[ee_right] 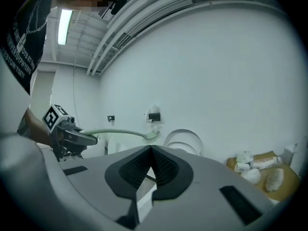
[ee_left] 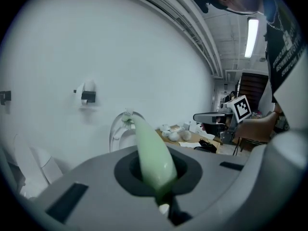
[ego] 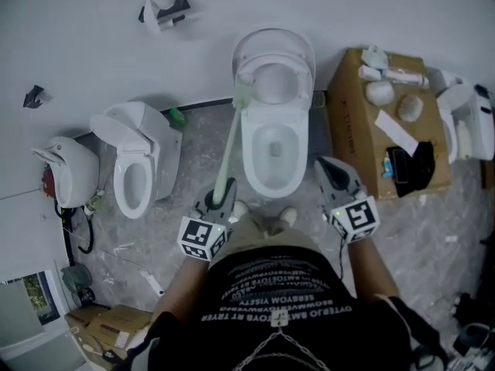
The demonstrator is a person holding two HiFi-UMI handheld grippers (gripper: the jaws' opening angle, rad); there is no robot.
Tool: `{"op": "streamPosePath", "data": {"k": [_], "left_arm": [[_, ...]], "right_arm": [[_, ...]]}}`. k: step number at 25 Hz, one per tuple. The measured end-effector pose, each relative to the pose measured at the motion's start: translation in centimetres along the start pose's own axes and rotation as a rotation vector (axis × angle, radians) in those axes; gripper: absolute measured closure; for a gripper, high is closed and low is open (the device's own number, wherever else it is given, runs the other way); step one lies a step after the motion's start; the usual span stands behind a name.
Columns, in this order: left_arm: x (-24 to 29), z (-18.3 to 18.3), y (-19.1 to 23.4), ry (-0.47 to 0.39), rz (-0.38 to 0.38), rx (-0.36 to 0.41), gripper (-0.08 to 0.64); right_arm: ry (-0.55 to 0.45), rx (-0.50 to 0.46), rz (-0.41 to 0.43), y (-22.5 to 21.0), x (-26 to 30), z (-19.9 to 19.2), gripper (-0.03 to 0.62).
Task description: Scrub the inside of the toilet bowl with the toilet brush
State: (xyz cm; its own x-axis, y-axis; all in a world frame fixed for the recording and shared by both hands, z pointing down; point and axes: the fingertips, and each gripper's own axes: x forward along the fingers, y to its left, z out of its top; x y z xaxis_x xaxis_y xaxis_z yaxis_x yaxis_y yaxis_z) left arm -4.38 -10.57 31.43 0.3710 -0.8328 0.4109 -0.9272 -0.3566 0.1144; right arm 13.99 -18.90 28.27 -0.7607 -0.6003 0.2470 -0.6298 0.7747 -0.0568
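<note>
Within left claw [ego: 220, 196]: toilet brush [ego: 232, 139] clamped, head near toilet bowl [ego: 300, 157].

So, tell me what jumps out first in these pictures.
A pale green toilet brush, clamped in the left hand-held gripper, slants up to the raised seat of the white toilet at centre. A cluttered cardboard box stands to its right; the right hand-held gripper hangs shut, empty.

A cardboard box [ego: 349, 130] is sitting on the floor [ego: 203, 141], carrying white bundles [ego: 380, 93]. A small toilet [ego: 138, 178] is standing with its lid raised, and a paper holder [ego: 164, 5] is hanging on the wall [ego: 93, 45].
</note>
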Motion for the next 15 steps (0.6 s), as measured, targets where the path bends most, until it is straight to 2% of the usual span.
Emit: {"op": "streamPosePath", "data": {"k": [7, 15], "left_arm": [[-0.7, 3.8, 2.4, -0.072, -0.051, 0.046, 0.558], [-1.4, 4.4, 6.0, -0.073, -0.162, 0.106, 0.558]], "right_arm": [[-0.011, -0.030, -0.042, 1.7, 2.2, 3.1, 0.589], [0.005, -0.045, -0.127, 5.0, 5.2, 3.7, 0.589]]}}
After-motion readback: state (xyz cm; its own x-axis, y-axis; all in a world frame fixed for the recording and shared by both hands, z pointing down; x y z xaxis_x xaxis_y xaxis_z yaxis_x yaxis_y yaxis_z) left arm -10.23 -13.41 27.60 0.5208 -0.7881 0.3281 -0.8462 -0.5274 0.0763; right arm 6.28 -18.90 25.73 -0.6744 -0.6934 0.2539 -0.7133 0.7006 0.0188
